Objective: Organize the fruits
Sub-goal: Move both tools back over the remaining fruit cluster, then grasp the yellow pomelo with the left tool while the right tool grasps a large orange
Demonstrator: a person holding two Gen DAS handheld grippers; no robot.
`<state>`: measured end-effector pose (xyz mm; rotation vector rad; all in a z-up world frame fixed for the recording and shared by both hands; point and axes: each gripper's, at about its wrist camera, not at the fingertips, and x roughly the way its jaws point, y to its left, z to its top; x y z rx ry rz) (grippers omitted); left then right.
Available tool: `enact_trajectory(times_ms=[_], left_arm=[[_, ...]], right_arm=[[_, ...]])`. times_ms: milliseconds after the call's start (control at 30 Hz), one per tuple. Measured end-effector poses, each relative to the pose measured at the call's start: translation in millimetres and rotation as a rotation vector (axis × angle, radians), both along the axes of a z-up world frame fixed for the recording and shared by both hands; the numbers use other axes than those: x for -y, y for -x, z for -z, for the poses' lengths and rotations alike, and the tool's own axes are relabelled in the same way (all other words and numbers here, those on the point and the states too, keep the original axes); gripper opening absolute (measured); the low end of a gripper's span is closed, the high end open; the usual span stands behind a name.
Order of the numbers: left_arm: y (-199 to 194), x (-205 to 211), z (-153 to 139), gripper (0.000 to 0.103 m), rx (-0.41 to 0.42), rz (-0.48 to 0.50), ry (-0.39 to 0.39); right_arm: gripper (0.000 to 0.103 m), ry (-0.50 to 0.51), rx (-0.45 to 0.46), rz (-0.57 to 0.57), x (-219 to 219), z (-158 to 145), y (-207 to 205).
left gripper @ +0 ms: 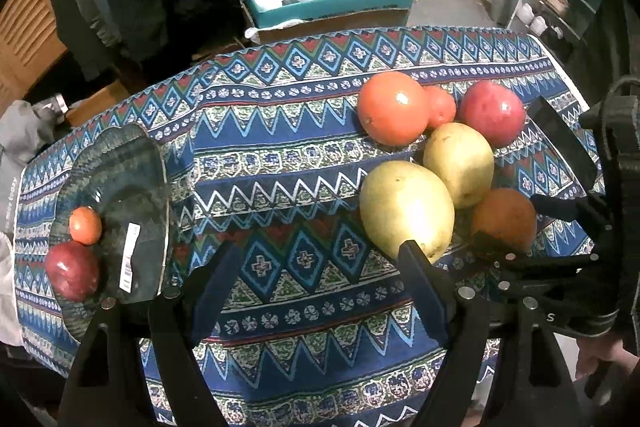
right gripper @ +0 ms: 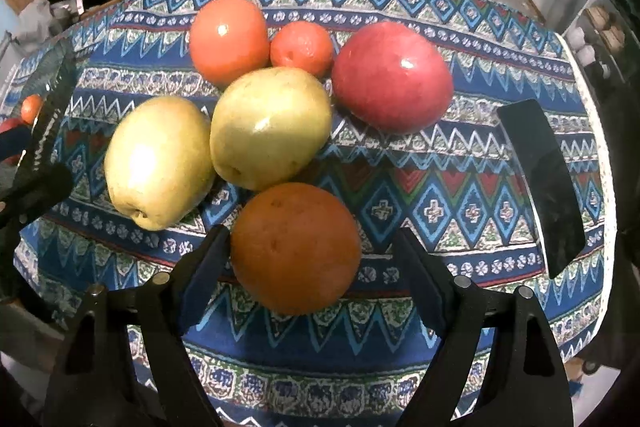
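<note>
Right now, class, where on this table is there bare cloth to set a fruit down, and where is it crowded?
Bare cloth runs down the middle, between the glass plate and the fruit pile. The plate's middle is free too; only a small orange and a red apple sit at its edge. It is crowded around the two yellow apples, where six fruits bunch together.

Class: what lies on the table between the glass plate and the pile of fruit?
Only bare patterned tablecloth separates the glass plate from the fruit pile, per the left wrist view.
</note>
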<state>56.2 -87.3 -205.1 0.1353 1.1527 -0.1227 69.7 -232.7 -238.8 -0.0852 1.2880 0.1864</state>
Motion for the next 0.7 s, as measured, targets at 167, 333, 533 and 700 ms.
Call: enact_trajectory(times_ms=[167,333,533,700], left_arm=[[-1,8,3,0.082,-0.004,0.024,0.004],[-5,17,6,0.082,-0.010,0.041,0.007],[-16,25,10,0.082,-0.017,0.035,0.036],[-22,27,16,0.083,-0.030,0.016,0.077]], right_arm=[[0.066,-0.030,-0.009,-0.019,-2,2,-1],[0.065,-0.007,0.006,-0.024,-5,1,2],[0.065,-0.003,0.065,0.053,17,-20,1],[0.065,-0.011,0.118,0.092,31,-35,-6]])
